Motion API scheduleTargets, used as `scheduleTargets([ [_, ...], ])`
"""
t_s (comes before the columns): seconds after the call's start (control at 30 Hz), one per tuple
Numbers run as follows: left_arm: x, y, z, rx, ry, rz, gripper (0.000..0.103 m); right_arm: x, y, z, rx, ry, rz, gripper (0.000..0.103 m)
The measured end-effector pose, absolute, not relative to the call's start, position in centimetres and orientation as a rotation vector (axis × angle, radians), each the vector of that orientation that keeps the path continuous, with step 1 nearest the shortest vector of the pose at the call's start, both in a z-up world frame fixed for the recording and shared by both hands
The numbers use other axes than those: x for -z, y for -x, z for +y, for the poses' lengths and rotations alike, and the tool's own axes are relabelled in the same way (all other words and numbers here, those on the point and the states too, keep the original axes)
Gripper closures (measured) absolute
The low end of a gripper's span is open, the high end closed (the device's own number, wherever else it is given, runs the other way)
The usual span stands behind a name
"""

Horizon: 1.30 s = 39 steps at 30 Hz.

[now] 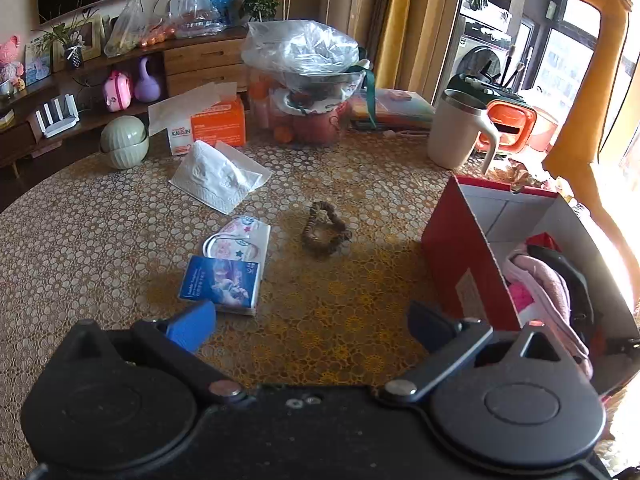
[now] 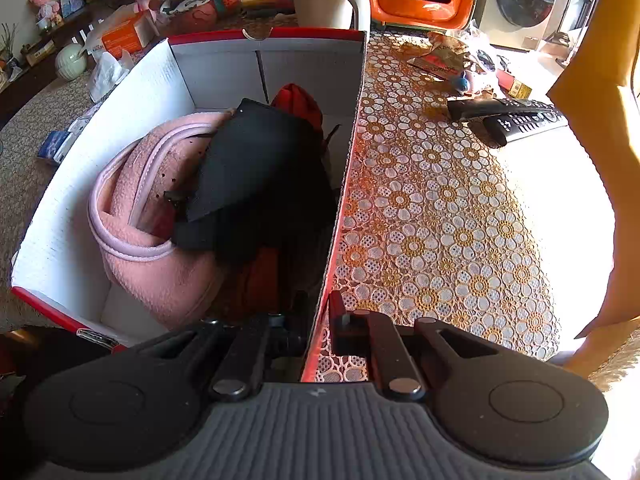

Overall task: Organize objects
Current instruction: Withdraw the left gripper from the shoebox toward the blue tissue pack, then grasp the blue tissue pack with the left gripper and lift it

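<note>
Left gripper [image 1: 308,326] stands wide open with nothing between its blue-padded fingers [image 1: 192,324], angled down over the lace-patterned table [image 1: 100,240]. At the centre of its view lies a brown ruffled hair tie [image 1: 325,229], curled into a loop; left of it sit a printed face mask [image 1: 240,238] and a glossy blue tissue pack [image 1: 222,285], touching. Crumpled white tissues [image 1: 218,178] lie further up. At right stands the red cardboard box [image 1: 456,256], white inside. Right gripper [image 2: 316,320] is clamped on the thin box wall [image 2: 344,184], pointing steeply down. Inside the box, a fuzzy pink bag [image 2: 148,220] lies beside black fabric [image 2: 260,160].
</note>
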<state>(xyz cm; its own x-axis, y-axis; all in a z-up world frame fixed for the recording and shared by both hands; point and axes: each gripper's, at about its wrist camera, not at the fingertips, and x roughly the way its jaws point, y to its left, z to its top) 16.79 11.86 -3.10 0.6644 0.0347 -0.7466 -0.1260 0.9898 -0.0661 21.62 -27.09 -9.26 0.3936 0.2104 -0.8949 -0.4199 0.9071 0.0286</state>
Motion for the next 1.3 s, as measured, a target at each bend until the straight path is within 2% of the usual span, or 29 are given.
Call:
scheduleTargets([
  [0.3, 7.2, -19.7, 15.8, -0.115, 0.096, 0.869, 0.001, 9.5, -21.9, -26.9, -0.387, 0.207, 1.115, 0.092],
  [0.7, 11.5, -22.9, 17.4, -0.137, 0.025, 0.898, 0.002, 9.6, -21.9, -26.3, -0.366, 0.244, 1.121, 0.093],
  [0.9, 12.8, -23.8, 17.9, -0.14, 0.004, 0.927, 0.013, 9.6, -22.0, -26.3, -0.359, 0.241, 1.127, 0.093],
  [1.07, 13.1, -24.0, 18.5, -0.153, 0.016, 0.943, 0.028, 9.6, -22.0, -26.2, -0.356, 0.242, 1.128, 0.093],
  [1.3, 12.6, -23.6, 18.3, -0.158, 0.016, 0.93, 0.029, 9.6, -22.1, -26.3, -0.355, 0.238, 1.129, 0.093],
])
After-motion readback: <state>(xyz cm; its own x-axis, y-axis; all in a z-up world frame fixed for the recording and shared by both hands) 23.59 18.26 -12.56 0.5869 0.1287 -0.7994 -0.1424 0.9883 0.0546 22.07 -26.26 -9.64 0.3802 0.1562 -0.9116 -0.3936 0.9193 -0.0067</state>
